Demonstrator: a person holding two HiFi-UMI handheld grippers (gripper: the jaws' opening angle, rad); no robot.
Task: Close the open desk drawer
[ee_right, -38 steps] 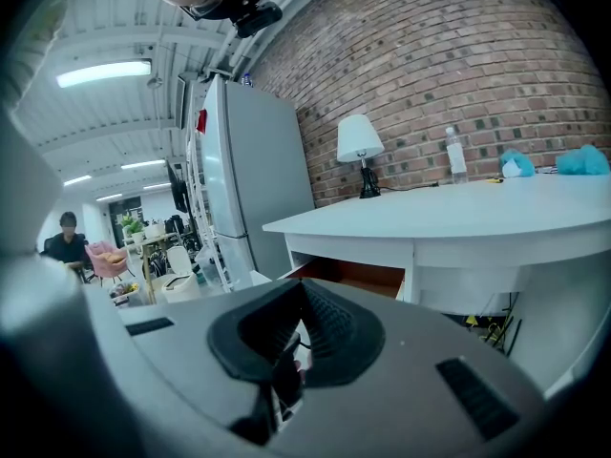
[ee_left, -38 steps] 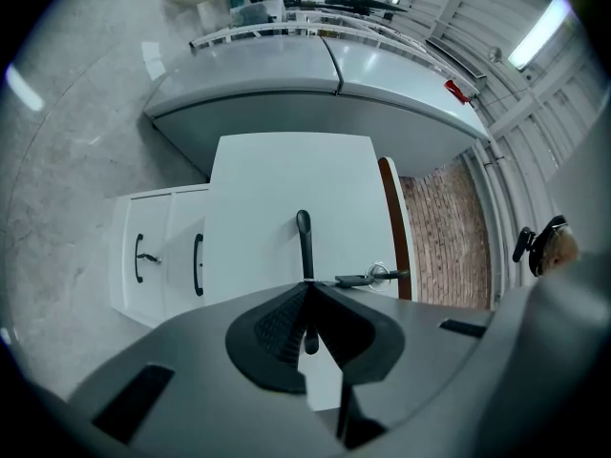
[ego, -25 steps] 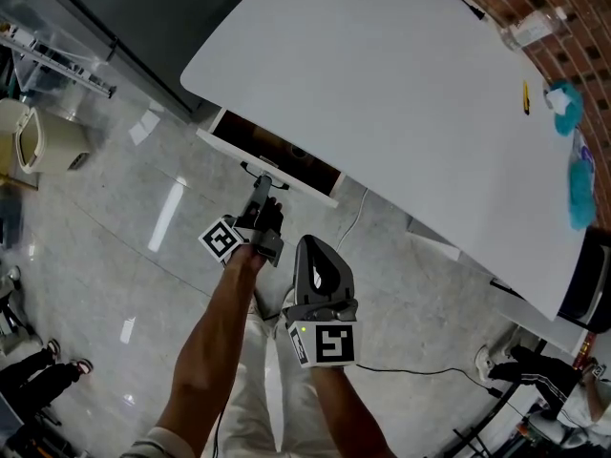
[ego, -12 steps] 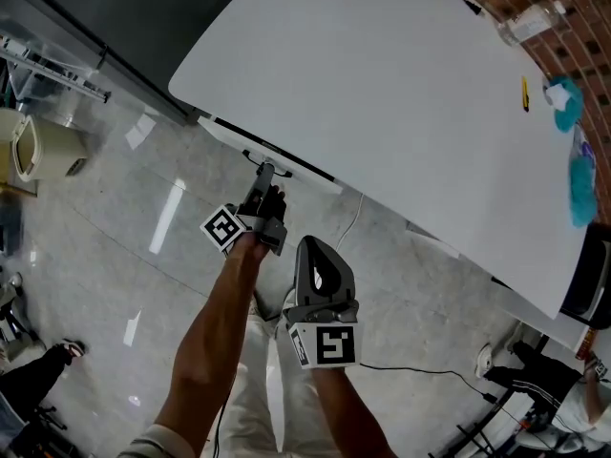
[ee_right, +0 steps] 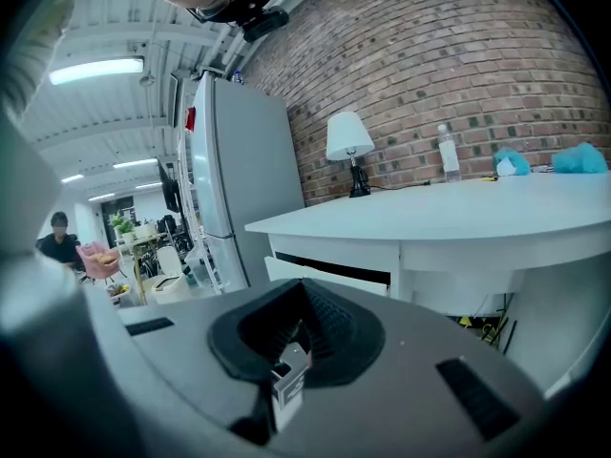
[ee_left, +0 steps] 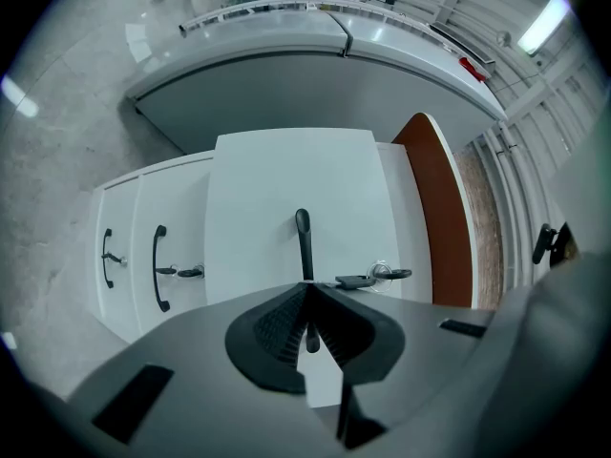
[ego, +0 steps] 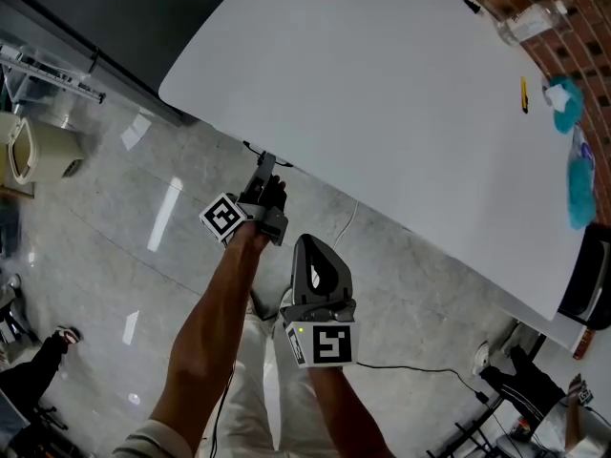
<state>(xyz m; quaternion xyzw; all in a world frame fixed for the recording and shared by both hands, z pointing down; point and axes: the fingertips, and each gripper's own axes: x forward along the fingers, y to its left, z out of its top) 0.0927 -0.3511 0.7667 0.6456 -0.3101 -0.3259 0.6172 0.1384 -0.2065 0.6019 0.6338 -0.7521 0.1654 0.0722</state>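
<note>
Holds the right gripper (ego: 311,248) close by the body, jaws together on nothing, tipped slightly down. Stretches the left forearm (ego: 212,327) forward beyond it, left gripper (ego: 266,164) level. Pinches the black handle (ee_left: 303,241) between nearly shut jaws (bar running straight between the pads). Meets the drawer front (ee_left: 277,198) dead ahead of those jaws, tucked almost fully beneath the near edge of the desk (ego: 382,84).

Left claw (ego: 266,163) on drawer handle (ee_left: 303,246) beneath worktop's (ego: 382,93) near edge, right claw (ego: 309,244) nearer the person, just rightward, bottle (ego: 527,29) and cloth (ego: 563,106) along worktop's right side.
</note>
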